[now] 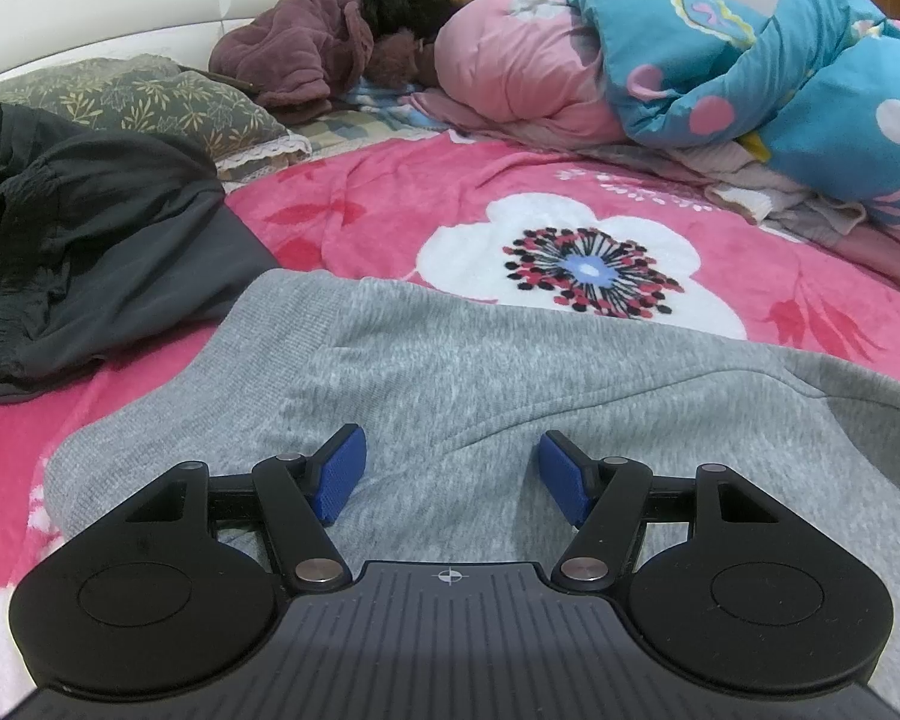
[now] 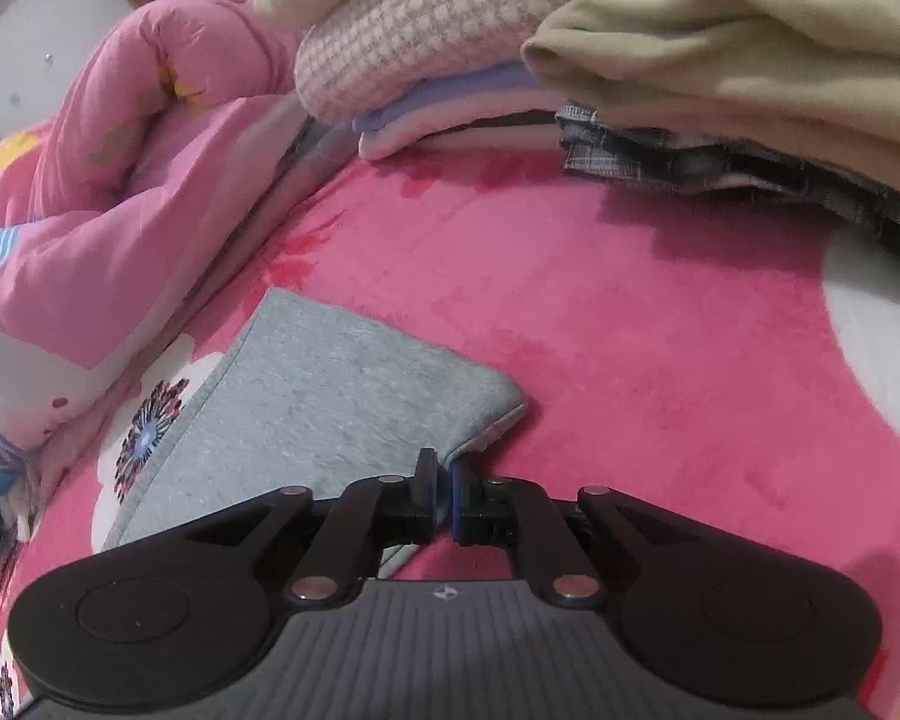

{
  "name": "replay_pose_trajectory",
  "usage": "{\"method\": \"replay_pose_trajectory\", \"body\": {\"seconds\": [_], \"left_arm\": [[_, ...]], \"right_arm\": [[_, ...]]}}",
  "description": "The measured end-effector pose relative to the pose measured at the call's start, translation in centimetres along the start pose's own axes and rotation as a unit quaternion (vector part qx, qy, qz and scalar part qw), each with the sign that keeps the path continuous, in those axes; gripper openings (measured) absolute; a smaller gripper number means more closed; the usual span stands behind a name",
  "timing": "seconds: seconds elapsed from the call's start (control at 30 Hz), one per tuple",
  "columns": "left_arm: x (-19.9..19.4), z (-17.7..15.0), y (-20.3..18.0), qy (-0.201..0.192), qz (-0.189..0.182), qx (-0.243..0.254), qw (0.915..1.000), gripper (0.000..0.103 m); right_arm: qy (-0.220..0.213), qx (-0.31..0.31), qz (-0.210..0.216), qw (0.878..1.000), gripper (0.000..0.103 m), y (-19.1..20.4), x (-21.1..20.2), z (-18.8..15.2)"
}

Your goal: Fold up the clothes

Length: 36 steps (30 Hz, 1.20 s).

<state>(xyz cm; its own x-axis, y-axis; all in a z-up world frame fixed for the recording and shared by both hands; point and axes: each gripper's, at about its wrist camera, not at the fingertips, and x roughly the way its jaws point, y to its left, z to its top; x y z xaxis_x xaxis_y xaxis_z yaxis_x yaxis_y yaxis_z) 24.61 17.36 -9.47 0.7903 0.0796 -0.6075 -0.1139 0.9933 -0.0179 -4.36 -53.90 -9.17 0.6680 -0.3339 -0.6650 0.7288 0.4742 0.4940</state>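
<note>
My left gripper [image 1: 453, 474] stands wide above the grey garment [image 1: 450, 372], pads clear of the cloth spread under and ahead of it. My right gripper [image 2: 443, 480] pinches that garment's corner on the pink blanket [image 2: 660, 330].

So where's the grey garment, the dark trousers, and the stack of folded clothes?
grey garment [image 1: 450, 372]: left wrist view, middle of the fabric.
dark trousers [image 1: 90, 240]: left wrist view, crumpled middle.
stack of folded clothes [image 2: 720, 60]: right wrist view, beige top layer.
</note>
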Motion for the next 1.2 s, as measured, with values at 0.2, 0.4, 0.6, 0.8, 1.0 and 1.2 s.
{"method": "replay_pose_trajectory", "body": {"seconds": [0.2, 0.4, 0.6, 0.8, 1.0, 1.2], "left_arm": [[0.0, 0.0, 0.0, 0.001, -0.003, 0.003, 1.0000, 0.065], [0.0, 0.0, 0.1, 0.001, -0.004, 0.006, 1.0000, 0.065], [-0.1, -0.2, 0.2, 0.000, -0.009, 0.016, 0.9998, 0.065], [-0.1, -0.1, 0.3, 0.001, -0.014, 0.018, 0.9997, 0.065], [0.0, -0.1, 0.3, 0.002, -0.013, 0.017, 0.9998, 0.065], [0.0, -0.1, 0.3, 0.002, -0.013, 0.017, 0.9998, 0.065]], "right_arm": [[-0.058, -0.100, -0.030, 0.993, 0.020, 4.2, -2.4, 0.5], [0.041, -0.391, 0.129, 0.911, 0.020, 19.0, 1.6, -4.9], [0.126, -0.546, 0.221, 0.799, 0.018, 27.0, 7.5, -12.4], [0.029, -0.419, 0.064, 0.906, 0.017, 22.7, 14.3, -1.9], [-0.004, -0.385, 0.047, 0.922, 0.020, 22.2, 11.3, 0.5], [0.164, -0.534, 0.297, 0.775, 0.019, 30.2, 6.6, -13.5]]}}
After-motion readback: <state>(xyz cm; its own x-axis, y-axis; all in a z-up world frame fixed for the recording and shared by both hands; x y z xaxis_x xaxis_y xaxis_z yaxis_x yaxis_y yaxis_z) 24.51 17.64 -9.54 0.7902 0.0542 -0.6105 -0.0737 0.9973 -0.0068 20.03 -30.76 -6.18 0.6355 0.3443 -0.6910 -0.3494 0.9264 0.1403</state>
